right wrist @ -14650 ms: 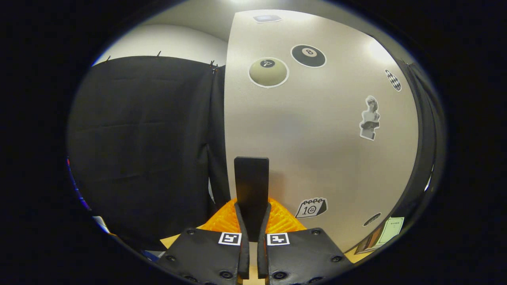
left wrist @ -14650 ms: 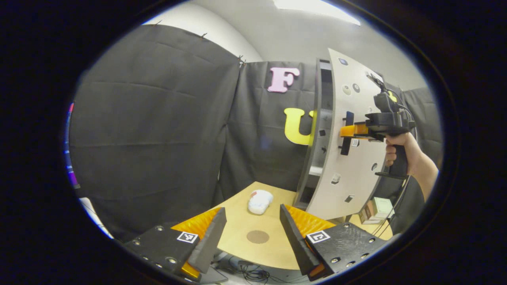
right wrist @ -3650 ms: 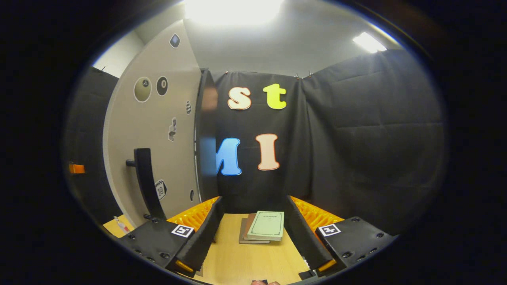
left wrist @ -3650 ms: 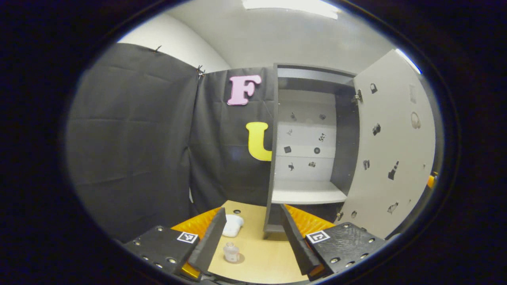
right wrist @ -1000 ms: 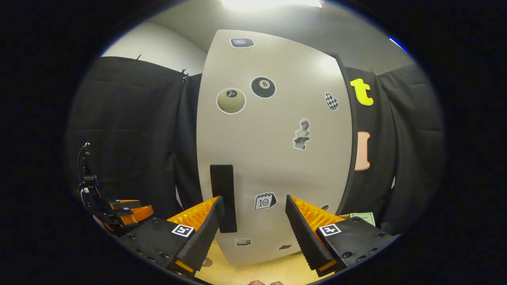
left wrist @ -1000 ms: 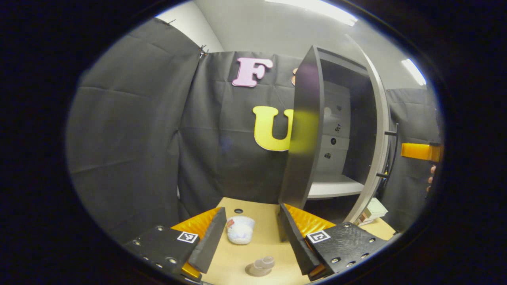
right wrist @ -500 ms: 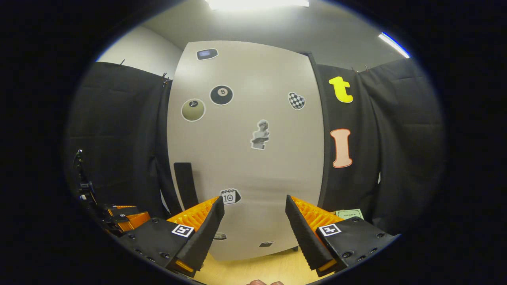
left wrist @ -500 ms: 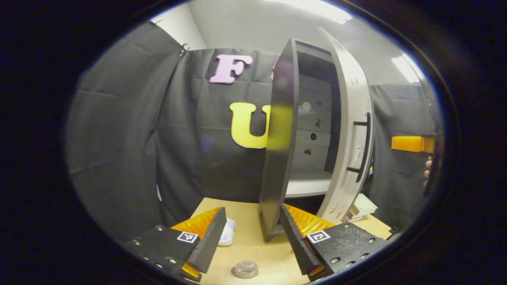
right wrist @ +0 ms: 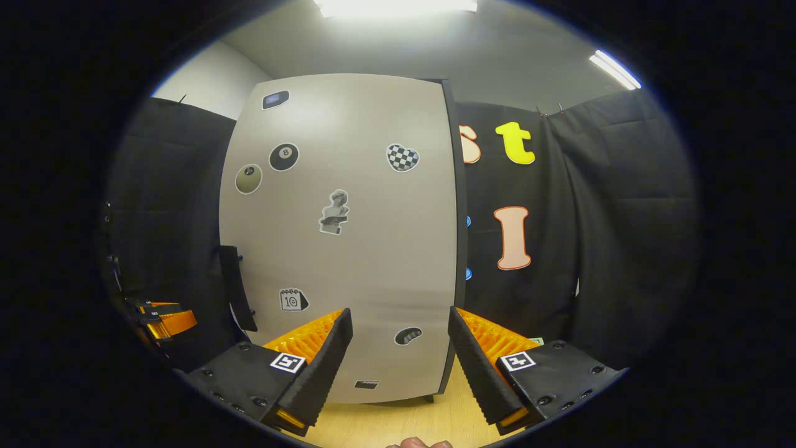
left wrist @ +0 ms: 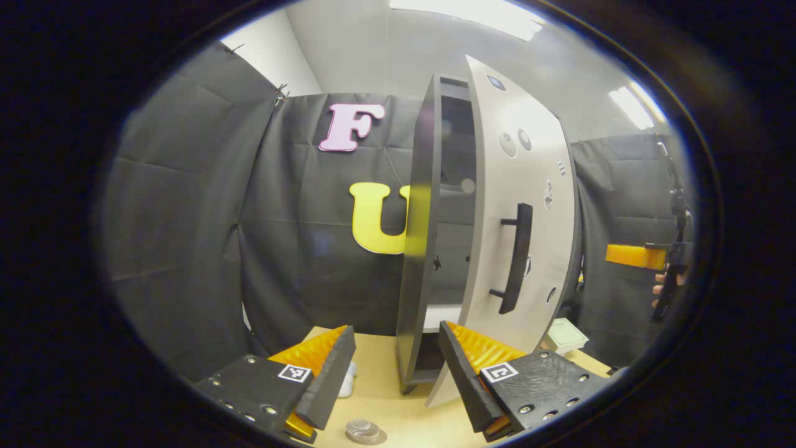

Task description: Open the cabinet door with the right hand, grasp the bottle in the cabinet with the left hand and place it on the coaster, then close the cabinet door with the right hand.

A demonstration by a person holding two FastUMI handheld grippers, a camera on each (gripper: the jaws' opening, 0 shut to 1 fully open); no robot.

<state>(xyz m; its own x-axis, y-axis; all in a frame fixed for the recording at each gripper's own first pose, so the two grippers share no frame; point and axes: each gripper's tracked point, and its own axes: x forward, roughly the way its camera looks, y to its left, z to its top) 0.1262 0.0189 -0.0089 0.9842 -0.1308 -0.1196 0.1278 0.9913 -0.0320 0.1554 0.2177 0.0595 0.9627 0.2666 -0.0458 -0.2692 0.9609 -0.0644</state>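
Observation:
The small clear bottle stands on the round brown coaster at the near table edge, just below my open left gripper, which holds nothing. The tall cabinet has its pale door almost shut, with a narrow gap left beside the dark side panel. The black bar handle faces outward. In the right gripper view the door stands straight ahead and its handle is at the left. My right gripper is open, a short way back from the door and touching nothing.
A white lump lies on the wooden table left of the cabinet. A stack of books sits right of the door. The right gripper and a hand show far right, the left gripper far left.
The door has swung from half open to nearly shut. My right gripper has stayed open and drawn back from it, the handle sliding left in its view. The bottle stays on the coaster.

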